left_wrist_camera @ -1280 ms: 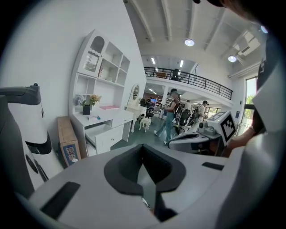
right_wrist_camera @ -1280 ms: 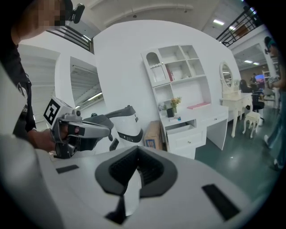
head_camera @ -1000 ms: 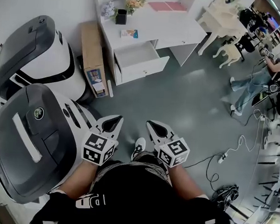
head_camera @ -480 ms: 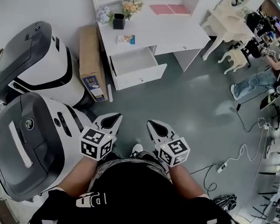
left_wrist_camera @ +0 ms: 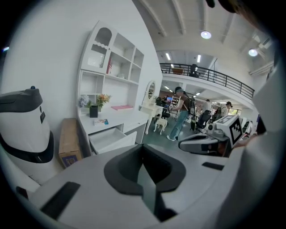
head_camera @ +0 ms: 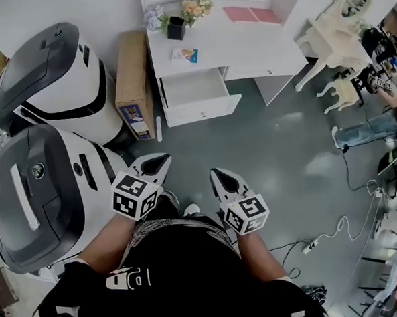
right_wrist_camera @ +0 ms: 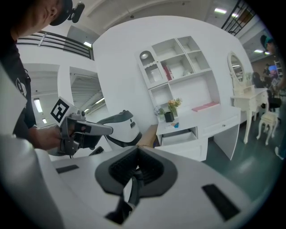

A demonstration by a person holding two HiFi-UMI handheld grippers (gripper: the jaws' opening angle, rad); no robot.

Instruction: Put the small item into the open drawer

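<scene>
The white desk drawer (head_camera: 195,88) stands pulled open, and only its white floor shows inside. The small blue-and-orange printed packet (head_camera: 185,54) lies on the white desk top (head_camera: 259,47), at 11 o'clock from the drawer. A black square pot (head_camera: 175,30) at the packet's 11 o'clock holds flowers (head_camera: 194,7). A long brown cardboard box (head_camera: 132,70) lies at the drawer's 9 o'clock; the print on its blue label (head_camera: 138,115) is too small to read. At 6 o'clock, well apart from the desk, the left gripper (head_camera: 159,161) and right gripper (head_camera: 218,174) each have their fingers pressed together on nothing.
</scene>
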